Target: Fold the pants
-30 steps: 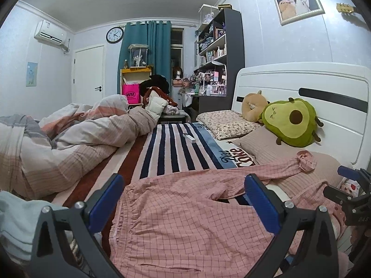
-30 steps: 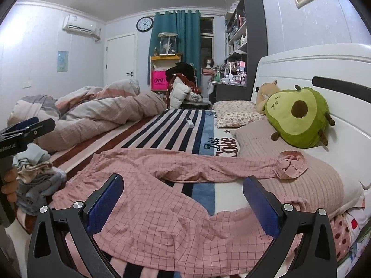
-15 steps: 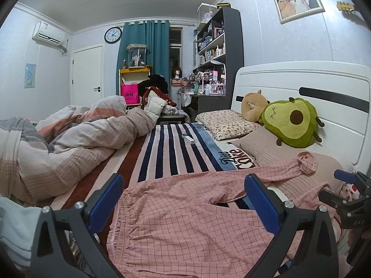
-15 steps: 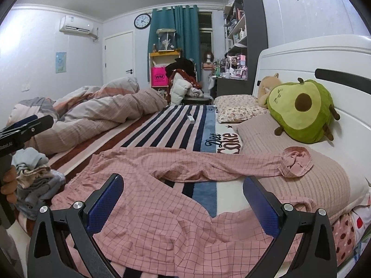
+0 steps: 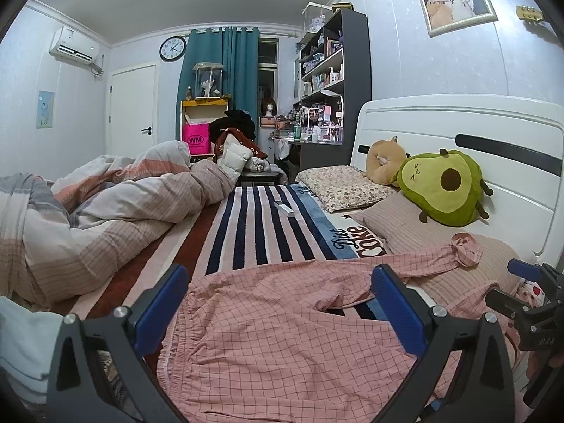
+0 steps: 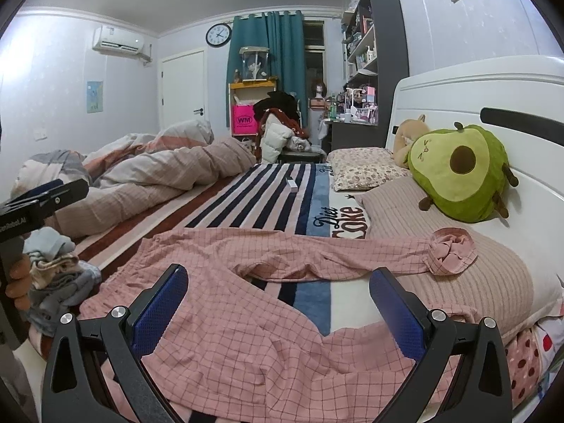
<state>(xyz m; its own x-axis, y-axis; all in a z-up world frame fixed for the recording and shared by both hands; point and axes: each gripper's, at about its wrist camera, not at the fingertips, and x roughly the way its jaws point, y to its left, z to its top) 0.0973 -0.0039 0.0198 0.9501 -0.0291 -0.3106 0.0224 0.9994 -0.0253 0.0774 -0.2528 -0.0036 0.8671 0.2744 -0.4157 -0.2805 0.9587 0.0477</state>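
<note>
The bed (image 5: 246, 232) under me carries a striped blanket (image 6: 268, 194), with a rumpled duvet (image 5: 116, 211) heaped along its far-left side. Spread flat across the near part of the bed are the pink checked pants (image 6: 246, 324), unfolded: the waistband lies toward my left, one leg runs out over the ribbed pillow (image 6: 493, 282) and ends in a bunched cuff (image 6: 451, 250), and the other leg lies nearer me toward the bed's edge. An avocado plush (image 5: 444, 187) leans on the white headboard (image 5: 511, 141) behind that pillow. My left gripper (image 5: 282, 313) hovers above the waistband end, its blue-padded fingers (image 5: 158, 303) spread wide and empty. My right gripper (image 6: 278, 313) hangs over the crotch and near leg, fingers (image 6: 394, 313) likewise wide apart, gripping nothing. A small pile of folded clothes (image 6: 56, 275) sits at the left.
</note>
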